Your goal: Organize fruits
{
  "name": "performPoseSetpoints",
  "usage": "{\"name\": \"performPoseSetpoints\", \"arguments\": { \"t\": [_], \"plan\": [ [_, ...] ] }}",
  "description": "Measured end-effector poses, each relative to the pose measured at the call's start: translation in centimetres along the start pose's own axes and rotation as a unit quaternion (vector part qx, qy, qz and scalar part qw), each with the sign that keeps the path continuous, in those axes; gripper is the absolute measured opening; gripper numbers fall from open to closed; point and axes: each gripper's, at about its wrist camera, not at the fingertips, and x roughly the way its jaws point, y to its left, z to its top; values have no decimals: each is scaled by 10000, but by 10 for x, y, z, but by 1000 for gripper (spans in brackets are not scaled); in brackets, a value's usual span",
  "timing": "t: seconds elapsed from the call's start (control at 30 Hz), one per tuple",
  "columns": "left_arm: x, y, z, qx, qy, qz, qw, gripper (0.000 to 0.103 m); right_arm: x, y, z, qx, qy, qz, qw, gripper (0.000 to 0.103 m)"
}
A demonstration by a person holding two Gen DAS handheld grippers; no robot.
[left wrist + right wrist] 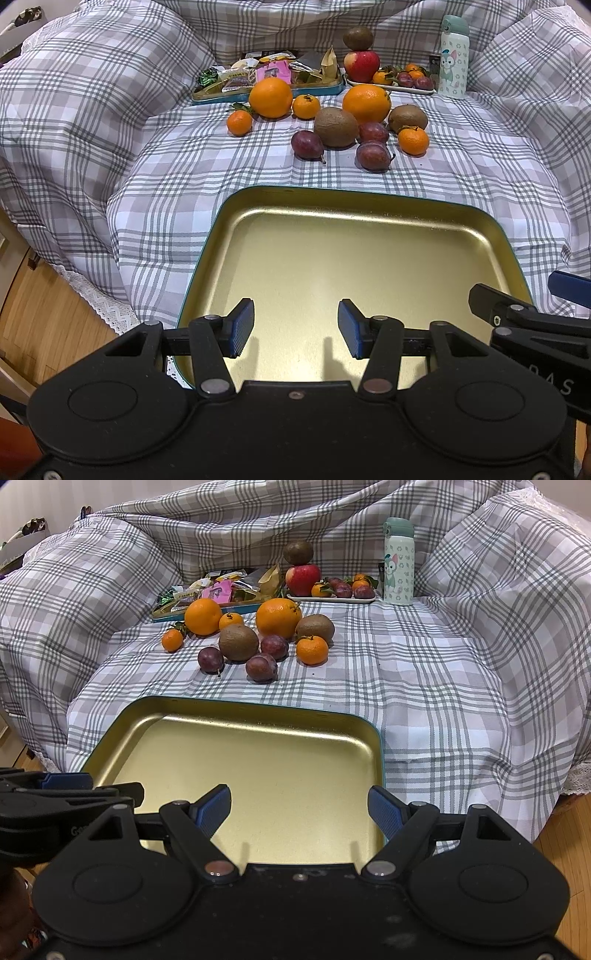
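An empty gold tray (369, 221) with a teal rim lies on the plaid cloth; it also shows in the right wrist view (236, 716). Beyond it lie loose fruits: two big oranges (270, 97) (366, 103), small tangerines (413, 140), two kiwis (335, 126), three plums (373, 156). In the right wrist view the same group shows, with an orange (279, 617) and a plum (261, 667). My left gripper (295, 329) is open and empty above the tray's near part. My right gripper (299, 812) is open and empty over the tray's near right corner.
A white plate (391, 88) at the back holds an apple with a kiwi on top, tangerines and plums. A teal tin (236, 96) of snack packets stands at the back left. A pale green bottle (454, 55) stands at the back right. The cloth rises in folds around. Wooden floor (40, 314) lies below left.
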Motion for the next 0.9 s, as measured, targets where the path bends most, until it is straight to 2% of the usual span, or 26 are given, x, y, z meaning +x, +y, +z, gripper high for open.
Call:
{"name": "performPoseSetpoints", "arguments": {
  "t": [0.9],
  "plan": [
    [0, 2, -2, -28, 41, -15, 10000, 57, 1, 0, -1, -14, 5, 14, 10000, 84]
  ]
}}
